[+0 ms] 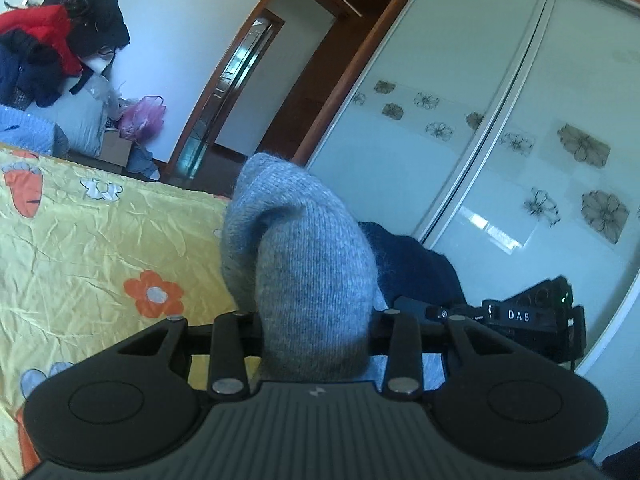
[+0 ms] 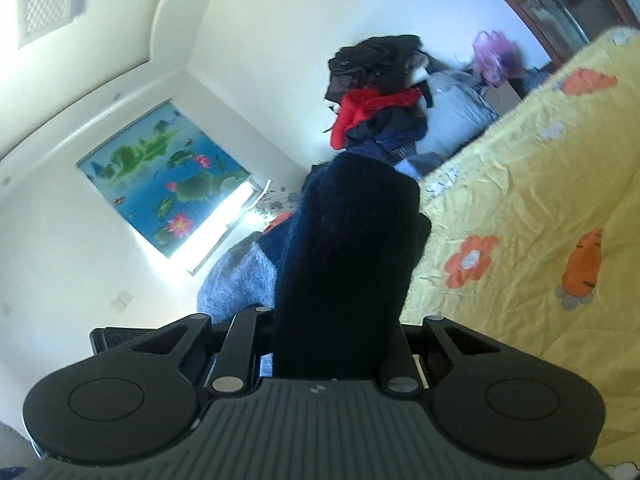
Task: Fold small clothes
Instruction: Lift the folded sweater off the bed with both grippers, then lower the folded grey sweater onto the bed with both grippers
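Left wrist: cardboard box point(image 1: 116, 151) holds clothes.

Only legible txt I see: "DAS" in white letters on my right gripper point(image 1: 524, 316), the black unit just right of the grey knit garment point(image 1: 304, 264). Nothing else readable.
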`<state>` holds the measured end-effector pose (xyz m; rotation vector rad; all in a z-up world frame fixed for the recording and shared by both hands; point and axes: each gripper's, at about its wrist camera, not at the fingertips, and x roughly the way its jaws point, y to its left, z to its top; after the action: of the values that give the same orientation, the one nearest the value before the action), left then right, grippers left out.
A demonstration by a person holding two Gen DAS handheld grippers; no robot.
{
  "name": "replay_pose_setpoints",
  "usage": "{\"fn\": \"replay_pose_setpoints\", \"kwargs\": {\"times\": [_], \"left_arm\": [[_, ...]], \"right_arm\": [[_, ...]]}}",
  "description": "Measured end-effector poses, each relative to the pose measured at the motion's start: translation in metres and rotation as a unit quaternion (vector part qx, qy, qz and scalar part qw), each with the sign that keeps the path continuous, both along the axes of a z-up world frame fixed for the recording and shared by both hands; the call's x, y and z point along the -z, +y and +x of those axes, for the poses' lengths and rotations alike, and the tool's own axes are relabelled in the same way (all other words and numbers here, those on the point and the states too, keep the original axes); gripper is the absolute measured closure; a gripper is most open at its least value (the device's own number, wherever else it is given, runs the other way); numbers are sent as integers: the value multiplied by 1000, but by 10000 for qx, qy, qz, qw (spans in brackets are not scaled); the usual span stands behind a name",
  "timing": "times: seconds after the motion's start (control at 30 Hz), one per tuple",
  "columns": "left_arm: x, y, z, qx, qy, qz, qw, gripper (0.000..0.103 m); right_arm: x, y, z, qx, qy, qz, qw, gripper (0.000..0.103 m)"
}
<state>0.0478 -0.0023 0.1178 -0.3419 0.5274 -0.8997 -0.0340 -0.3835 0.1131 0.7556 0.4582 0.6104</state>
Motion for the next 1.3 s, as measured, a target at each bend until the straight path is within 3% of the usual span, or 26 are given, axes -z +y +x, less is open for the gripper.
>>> {"fn": "replay_pose_setpoints", "kwargs": {"times": [0.13, 0.23, 0.3, 0.4, 0.47, 0.63, 0.73, 0.83, 0.93, 1.0, 1.07, 1.13, 1.17, 1.2, 1.27, 1.3], "left_arm": [[48, -19, 37, -111, 505, 559, 9971, 64], [98, -40, 69, -318, 786, 1337, 9874, 64], [121, -47, 86, -394, 967, 1621, 9812, 62], [132, -39, 109, -302, 1292, 1274, 9829, 46], [136, -33, 126, -293, 1480, 970, 9838, 42], [136, -28, 158, -575, 1604, 561, 9838, 39], [132, -33, 162, -698, 1237, 627, 9879, 40], [128, -45, 155, -848, 523, 1336, 9860, 40], [126, -54, 146, -1634, -44, 2299, 9594, 40], [118, -50, 135, -1992, -44, 2542, 9464, 39], [105, -42, 119, -2063, 115, 2386, 9489, 39], [97, -41, 98, -1944, 202, 2268, 9541, 27], [95, -45, 83, -1935, 150, 2318, 9532, 13], [96, -51, 72, -1966, 65, 2516, 9476, 8], [107, -66, 66, -2021, 8, 3034, 9312, 8], [112, -68, 65, -2082, 116, 3116, 9270, 8]], "right_arm": [[31, 2, 34, 43, 448, -422, 9981, 74], [77, 7, 79, 153, 1022, -1017, 9894, 70], [107, 11, 102, 268, 1416, -1319, 9807, 67], [132, 10, 116, 157, 1661, -1163, 9791, 60], [136, 5, 122, 125, 1648, -971, 9815, 51], [143, -14, 153, 66, 1804, -492, 9823, 50], [143, -16, 168, 254, 1647, -517, 9847, 50], [127, -4, 157, 754, 865, -1189, 9863, 50], [107, 11, 139, 1674, 644, -2288, 9568, 50], [91, 24, 116, 1774, 372, -2780, 9433, 50], [81, 42, 92, 1376, 68, -3055, 9422, 40], [80, 63, 74, 905, 0, -3396, 9362, 34], [83, 72, 68, 775, 32, -3589, 9301, 34], [89, 79, 66, 691, 177, -3783, 9229, 33], [105, 89, 75, 720, 635, -4080, 9079, 29], [113, 88, 79, 886, 854, -4193, 8995, 29]]}}
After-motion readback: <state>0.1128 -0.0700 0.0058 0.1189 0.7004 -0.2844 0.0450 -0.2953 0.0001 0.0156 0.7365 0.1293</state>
